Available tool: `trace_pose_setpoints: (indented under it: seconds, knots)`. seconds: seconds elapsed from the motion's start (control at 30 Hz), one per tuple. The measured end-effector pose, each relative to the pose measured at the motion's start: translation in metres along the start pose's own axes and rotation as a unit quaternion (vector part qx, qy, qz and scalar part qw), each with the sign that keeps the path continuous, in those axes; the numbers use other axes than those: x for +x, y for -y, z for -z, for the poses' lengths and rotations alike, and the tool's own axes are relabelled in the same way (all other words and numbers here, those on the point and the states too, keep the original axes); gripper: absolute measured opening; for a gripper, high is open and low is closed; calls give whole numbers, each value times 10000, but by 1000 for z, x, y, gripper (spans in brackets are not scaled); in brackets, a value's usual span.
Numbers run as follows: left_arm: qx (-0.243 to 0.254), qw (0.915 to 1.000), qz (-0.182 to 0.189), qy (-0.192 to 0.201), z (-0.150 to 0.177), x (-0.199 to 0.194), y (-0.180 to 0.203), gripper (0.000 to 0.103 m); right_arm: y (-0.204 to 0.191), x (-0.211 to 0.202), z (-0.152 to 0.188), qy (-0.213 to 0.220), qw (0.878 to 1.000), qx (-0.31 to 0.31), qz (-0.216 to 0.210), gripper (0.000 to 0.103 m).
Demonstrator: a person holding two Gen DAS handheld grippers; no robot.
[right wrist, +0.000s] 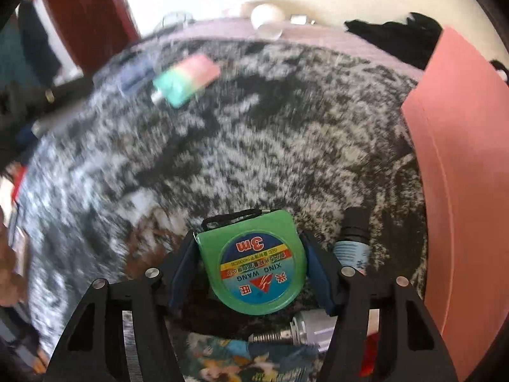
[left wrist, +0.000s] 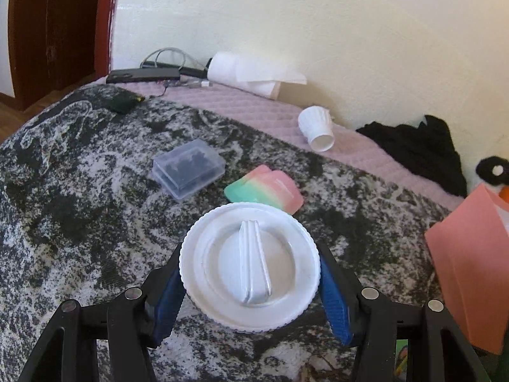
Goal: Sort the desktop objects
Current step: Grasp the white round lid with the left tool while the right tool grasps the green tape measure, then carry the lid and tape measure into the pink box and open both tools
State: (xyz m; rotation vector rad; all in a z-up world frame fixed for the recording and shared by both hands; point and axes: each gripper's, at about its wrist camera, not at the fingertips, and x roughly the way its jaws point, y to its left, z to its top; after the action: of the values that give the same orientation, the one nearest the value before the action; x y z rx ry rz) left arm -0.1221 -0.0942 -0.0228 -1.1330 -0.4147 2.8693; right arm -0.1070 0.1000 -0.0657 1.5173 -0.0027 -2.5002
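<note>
My left gripper (left wrist: 249, 254) is shut on a round white ribbed lid (left wrist: 249, 267) with a raised grip bar, its blue pads (left wrist: 167, 299) pressed against the rim on both sides above the mottled grey blanket (left wrist: 79, 222). In the right wrist view a green tape measure (right wrist: 254, 261) with a blue "3m" label sits between my right gripper's (right wrist: 248, 235) blue pads (right wrist: 316, 270), which touch its two sides. A clear plastic box (left wrist: 188, 168) and a pink-green block (left wrist: 264, 187) lie beyond the lid.
A pink paper bag (left wrist: 470, 261) stands at the right. A white cup (left wrist: 316, 129) lies tipped, with a tissue roll (left wrist: 241, 70), black phone (left wrist: 143, 75) and black cloth (left wrist: 420, 149) near the wall. A small black-capped bottle (right wrist: 354, 238) and a metal fitting (right wrist: 296, 331) lie by the tape.
</note>
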Motion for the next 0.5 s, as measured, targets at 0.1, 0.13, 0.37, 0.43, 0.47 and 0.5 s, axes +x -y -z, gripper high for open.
trace_pose_setpoints:
  seconds: [0.1, 0.13, 0.37, 0.43, 0.47, 0.5]
  knots:
    - [157, 9998, -14, 124, -1, -11, 9, 64, -2, -21, -4, 237, 9997, 87, -59, 66]
    - [205, 9997, -10, 160, -1, -16, 12, 64, -3, -29, -6, 329, 9994, 108, -76, 66]
    - [623, 9971, 32, 440, 0, -51, 40, 64, -7, -83, -13, 923, 9950, 335, -172, 66]
    - [776, 9957, 74, 494, 3, -60, 51, 64, 0, -96, -12, 1051, 9933, 440, -177, 66]
    - [864, 9948, 102, 530, 5, -65, 59, 64, 4, -103, -11, 1102, 9925, 504, -174, 66]
    - [949, 9938, 130, 565, 7, -70, 66, 64, 9, -109, -9, 1147, 9917, 564, -169, 66]
